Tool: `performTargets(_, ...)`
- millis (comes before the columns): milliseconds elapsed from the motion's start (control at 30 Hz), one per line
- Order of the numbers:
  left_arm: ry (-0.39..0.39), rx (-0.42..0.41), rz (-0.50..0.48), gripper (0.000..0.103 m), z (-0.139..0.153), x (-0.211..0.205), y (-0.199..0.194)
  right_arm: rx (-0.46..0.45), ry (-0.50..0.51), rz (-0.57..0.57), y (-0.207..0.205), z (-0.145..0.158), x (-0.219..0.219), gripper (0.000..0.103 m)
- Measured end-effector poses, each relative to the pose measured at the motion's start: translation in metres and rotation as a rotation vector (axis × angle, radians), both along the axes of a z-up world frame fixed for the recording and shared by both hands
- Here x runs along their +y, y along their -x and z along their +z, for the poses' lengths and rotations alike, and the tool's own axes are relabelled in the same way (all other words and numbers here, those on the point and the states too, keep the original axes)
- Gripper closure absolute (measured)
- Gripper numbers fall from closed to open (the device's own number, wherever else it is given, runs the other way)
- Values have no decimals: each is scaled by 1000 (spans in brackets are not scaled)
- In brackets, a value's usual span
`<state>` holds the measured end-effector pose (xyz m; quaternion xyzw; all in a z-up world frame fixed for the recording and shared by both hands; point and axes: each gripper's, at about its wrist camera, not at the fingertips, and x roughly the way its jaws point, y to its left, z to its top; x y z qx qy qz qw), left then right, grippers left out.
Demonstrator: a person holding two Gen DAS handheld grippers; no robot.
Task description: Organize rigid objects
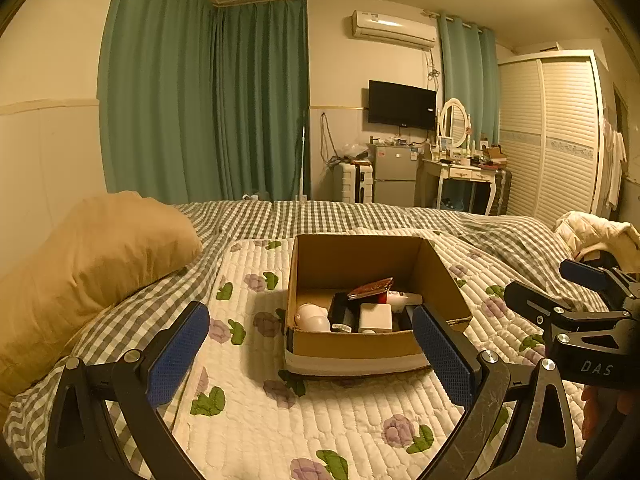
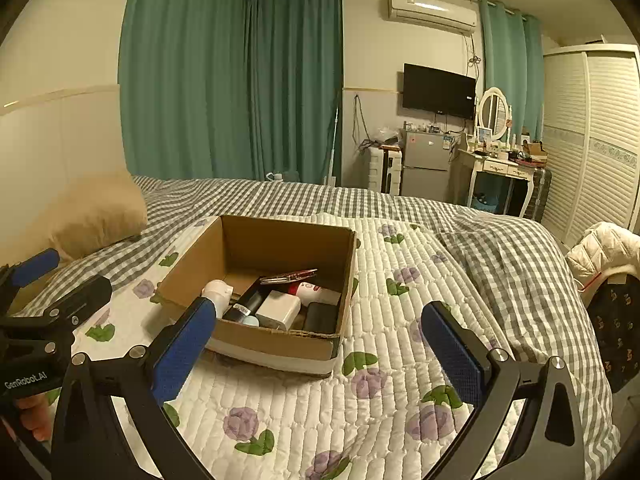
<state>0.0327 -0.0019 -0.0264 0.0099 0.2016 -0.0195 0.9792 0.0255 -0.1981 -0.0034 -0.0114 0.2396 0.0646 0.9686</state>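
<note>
An open cardboard box sits on the floral quilted mat on the bed. It holds several rigid items: a white round object, a white square charger, a black cylinder, a red-and-white tube, a reddish flat case and a black block. My left gripper is open and empty, just in front of the box. My right gripper is open and empty, near the box's front right corner.
A tan pillow lies left of the mat on the checked bedding. A cream jacket lies at the bed's right edge. A fridge, dressing table and wardrobe stand beyond the bed.
</note>
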Motion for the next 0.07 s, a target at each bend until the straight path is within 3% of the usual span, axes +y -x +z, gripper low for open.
performTargets(67,0,1,0,0,0,0,0,3,2,2,0,-1,0,0)
